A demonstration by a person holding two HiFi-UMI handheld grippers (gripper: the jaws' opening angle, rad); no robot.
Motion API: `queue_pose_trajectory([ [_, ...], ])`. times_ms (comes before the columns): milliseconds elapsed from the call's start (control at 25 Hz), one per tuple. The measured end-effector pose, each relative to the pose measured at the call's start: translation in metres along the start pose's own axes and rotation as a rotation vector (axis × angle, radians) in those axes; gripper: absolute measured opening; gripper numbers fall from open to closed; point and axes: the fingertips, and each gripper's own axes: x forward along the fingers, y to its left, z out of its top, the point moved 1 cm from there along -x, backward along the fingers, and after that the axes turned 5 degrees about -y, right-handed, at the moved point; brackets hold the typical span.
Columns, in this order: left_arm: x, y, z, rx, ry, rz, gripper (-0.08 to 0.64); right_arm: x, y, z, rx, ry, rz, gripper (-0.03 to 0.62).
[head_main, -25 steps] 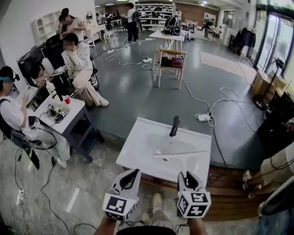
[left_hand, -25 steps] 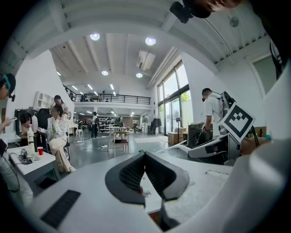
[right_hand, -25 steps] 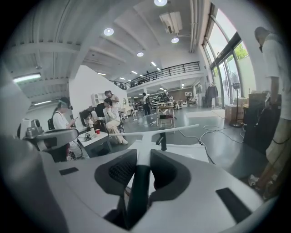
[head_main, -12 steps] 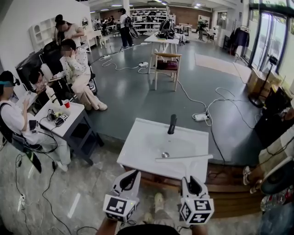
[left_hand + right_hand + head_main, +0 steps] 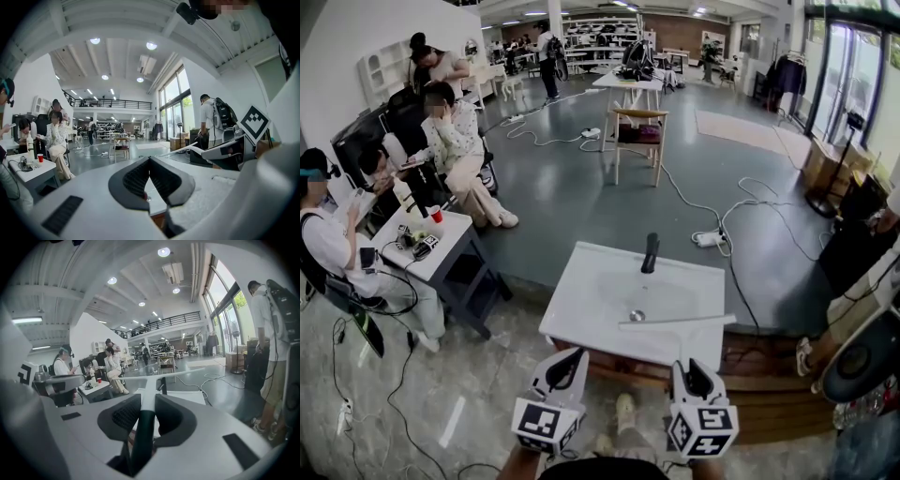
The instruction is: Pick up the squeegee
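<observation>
Hovering near the front edge of the white sink (image 5: pixel 581 309), the left claw (image 5: pixel 569 362) has its jaws together and holds nothing. To its right, the right claw (image 5: pixel 688 370) is clamped on the handle of the squeegee (image 5: pixel 675 321), whose blade lies crosswise over the sink's near right part.

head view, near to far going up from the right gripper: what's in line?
right gripper → squeegee in its fingers → faucet → wooden chair → white table
</observation>
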Motion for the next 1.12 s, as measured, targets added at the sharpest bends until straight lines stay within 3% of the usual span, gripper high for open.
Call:
queue_pose_trajectory([
  [1120, 0.0104, -0.0064, -0.0014, 0.001, -0.002, -0.008, 0.002, 0.0077, -0.0074, 0.0028, 0.004, 0.004, 0.012, 0.094],
])
